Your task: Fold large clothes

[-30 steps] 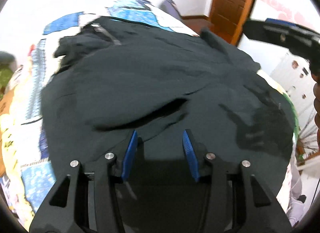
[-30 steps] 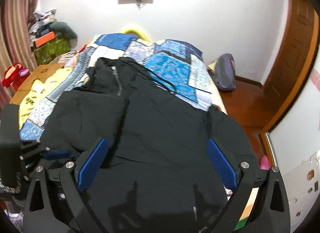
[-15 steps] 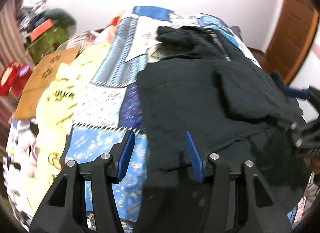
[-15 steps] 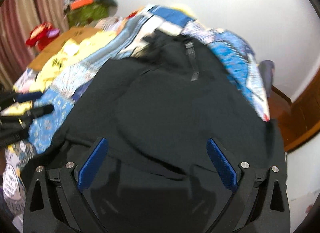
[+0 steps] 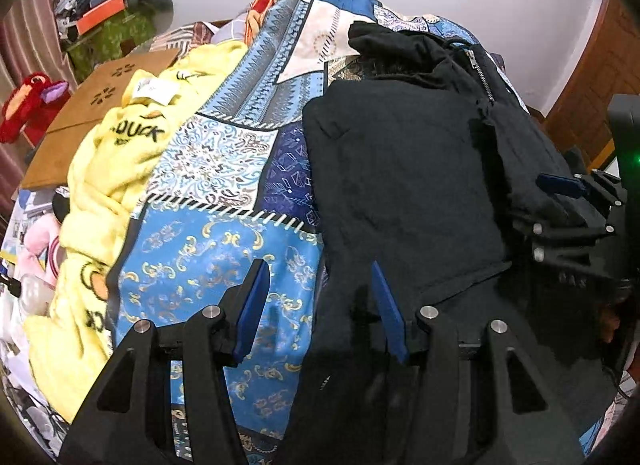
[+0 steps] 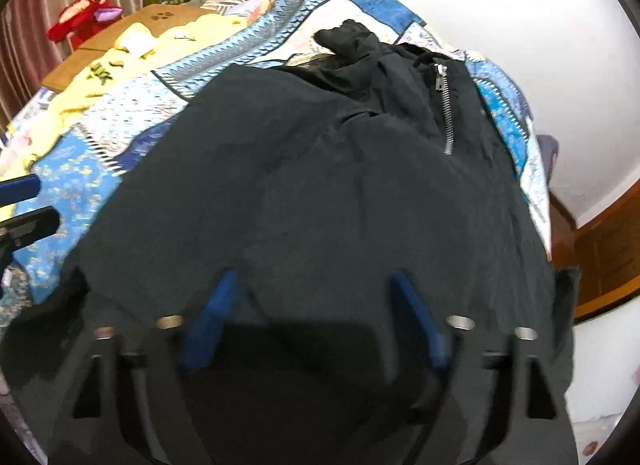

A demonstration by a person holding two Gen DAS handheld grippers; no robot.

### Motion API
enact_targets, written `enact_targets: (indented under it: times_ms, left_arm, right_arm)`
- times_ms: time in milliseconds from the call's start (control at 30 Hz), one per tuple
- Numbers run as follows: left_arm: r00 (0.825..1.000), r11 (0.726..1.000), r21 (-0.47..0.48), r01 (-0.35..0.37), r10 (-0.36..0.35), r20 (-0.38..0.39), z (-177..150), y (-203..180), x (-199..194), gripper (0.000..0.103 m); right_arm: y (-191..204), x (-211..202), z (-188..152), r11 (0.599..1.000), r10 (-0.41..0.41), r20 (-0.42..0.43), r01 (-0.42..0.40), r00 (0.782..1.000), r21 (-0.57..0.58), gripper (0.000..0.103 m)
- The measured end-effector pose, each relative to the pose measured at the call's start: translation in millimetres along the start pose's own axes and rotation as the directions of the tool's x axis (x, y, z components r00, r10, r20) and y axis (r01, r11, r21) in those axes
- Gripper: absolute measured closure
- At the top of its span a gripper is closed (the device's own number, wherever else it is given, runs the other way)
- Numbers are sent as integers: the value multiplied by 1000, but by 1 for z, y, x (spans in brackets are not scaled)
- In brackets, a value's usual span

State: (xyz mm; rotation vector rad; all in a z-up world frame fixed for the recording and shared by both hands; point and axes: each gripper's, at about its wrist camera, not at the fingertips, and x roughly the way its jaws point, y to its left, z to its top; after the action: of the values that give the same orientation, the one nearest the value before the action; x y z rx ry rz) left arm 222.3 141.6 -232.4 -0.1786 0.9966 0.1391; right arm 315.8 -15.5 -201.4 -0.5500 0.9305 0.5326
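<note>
A large black zip jacket [image 5: 404,169] lies spread on a blue patchwork bedspread [image 5: 216,249], its collar and zipper [image 6: 446,105] at the far end. My left gripper [image 5: 320,285] is open and empty, low over the jacket's near left edge. My right gripper [image 6: 316,297] is open and empty, just above the jacket's [image 6: 320,193] near part. The right gripper also shows at the right edge of the left wrist view [image 5: 568,201]. The left gripper's tip shows at the left edge of the right wrist view [image 6: 20,201].
A yellow blanket [image 5: 116,169] with black lettering lies left of the bedspread. A cardboard box [image 5: 84,113], a red plush toy [image 5: 28,105] and piled clutter [image 5: 108,21] stand at the far left. A wooden door [image 5: 600,85] is at the right.
Both grippers have swung left and dropped toward the jacket's near edge. The right gripper's fingers stand closer together than before but remain open. The left gripper now straddles the jacket's left edge.
</note>
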Motion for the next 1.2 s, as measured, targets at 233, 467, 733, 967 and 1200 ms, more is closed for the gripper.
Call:
enact_targets:
  times_ms: [233, 467, 733, 967, 1200]
  left_arm:
    - [1000, 1000, 3, 8, -8, 8, 7, -10, 1, 51]
    - [999, 1000, 16, 6, -6, 37, 20, -23, -5, 51]
    - [1000, 999, 43, 16, -18, 25, 25, -46, 7, 51]
    - [999, 998, 46, 46, -44, -31, 19, -61, 28, 51]
    - [999, 998, 65, 27, -24, -45, 15, -68, 36, 51]
  right_arm:
    - [-16, -25, 2, 1000, 13, 92, -14, 996, 15, 75]
    - [-78, -81, 20, 990, -46, 233, 13, 971, 142, 80]
    - [-137, -92, -11, 955, -52, 265, -30, 963, 296, 82]
    - [-173, -53, -53, 894, 39, 151, -102, 988, 436, 81]
    - [-189, -31, -82, 856, 129, 68, -145, 989, 496, 77]
